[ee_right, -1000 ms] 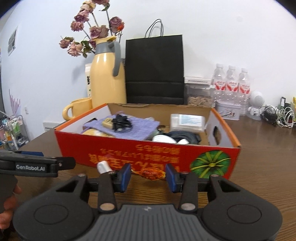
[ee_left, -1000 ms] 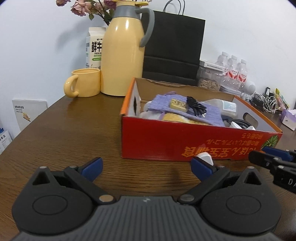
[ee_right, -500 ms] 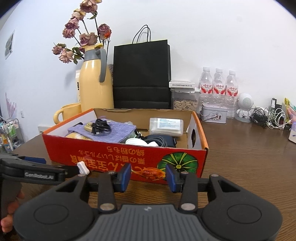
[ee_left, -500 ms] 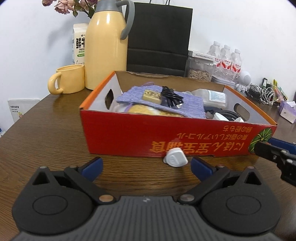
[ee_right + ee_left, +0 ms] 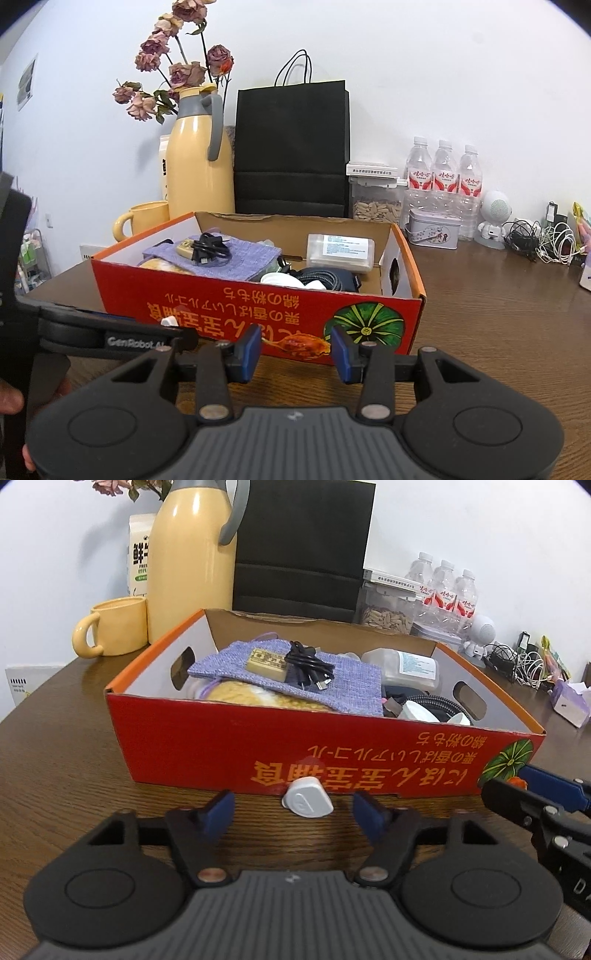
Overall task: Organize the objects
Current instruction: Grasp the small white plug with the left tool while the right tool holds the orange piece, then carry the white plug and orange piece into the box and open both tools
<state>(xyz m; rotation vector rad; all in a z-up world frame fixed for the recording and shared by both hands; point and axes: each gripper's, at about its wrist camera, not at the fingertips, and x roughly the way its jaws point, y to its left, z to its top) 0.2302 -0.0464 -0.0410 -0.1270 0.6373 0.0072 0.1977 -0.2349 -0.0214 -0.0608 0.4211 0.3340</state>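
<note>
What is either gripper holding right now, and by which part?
Nothing. The white plug lies on the table between the left gripper's closing jaws, untouched; the right gripper is empty.

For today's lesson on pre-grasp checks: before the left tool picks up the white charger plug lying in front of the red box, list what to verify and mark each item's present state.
1. White charger plug between the left tool pads: ok.
2. Pads pressing the plug: not ok; jaws have just been closing, gaps remain.
3. Plug clear of the red box wall: cannot tell.
4. Right tool empty: ok.
5. Free space in the box: ok, near its right end.
</note>
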